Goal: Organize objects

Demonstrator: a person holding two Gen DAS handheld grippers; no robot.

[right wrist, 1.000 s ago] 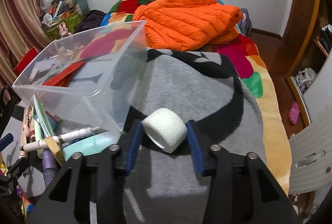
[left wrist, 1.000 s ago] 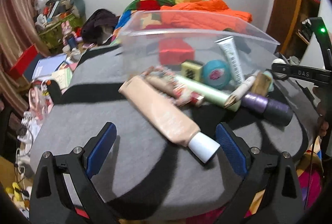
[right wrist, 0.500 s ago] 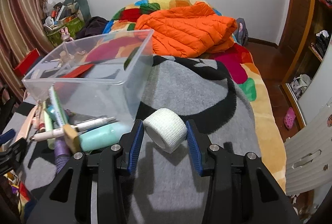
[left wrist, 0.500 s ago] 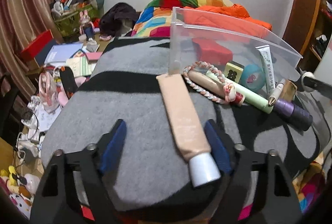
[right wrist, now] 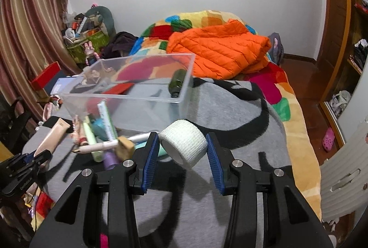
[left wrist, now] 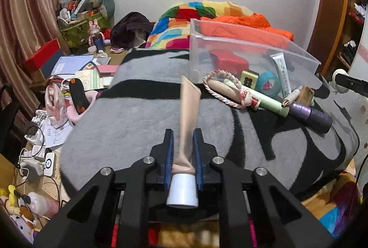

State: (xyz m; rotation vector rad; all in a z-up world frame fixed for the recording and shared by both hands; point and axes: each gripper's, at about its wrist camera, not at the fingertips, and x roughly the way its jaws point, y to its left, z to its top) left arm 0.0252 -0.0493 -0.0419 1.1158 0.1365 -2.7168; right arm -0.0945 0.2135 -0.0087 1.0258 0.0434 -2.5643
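My left gripper (left wrist: 183, 146) is shut on a beige cream tube (left wrist: 189, 114) with a white cap, held above the grey blanket. My right gripper (right wrist: 182, 146) is shut on a white bandage roll (right wrist: 184, 145), lifted over the blanket. A clear plastic bin (left wrist: 296, 56) stands on the bed; it also shows in the right wrist view (right wrist: 161, 114). In front of it lie a braided cord (left wrist: 218, 96), a green tube (left wrist: 266, 102), a purple tube (left wrist: 310, 113), a teal round tin (left wrist: 268, 84) and a pen (right wrist: 110, 144). The left gripper (right wrist: 34, 159) with the tube shows at left in the right wrist view.
A red box (left wrist: 227, 61) and a dark green bottle (right wrist: 178, 82) are by the bin. An orange jacket (right wrist: 218, 52) lies on the colourful quilt behind. Clutter of books and boxes (left wrist: 69, 66) lies left of the bed. The bed edge drops off at the right (right wrist: 306, 156).
My left gripper has closed on the beige tube and lifted it, tube now pointing away along the fingers. My right gripper has risen slightly with the bandage roll still held.
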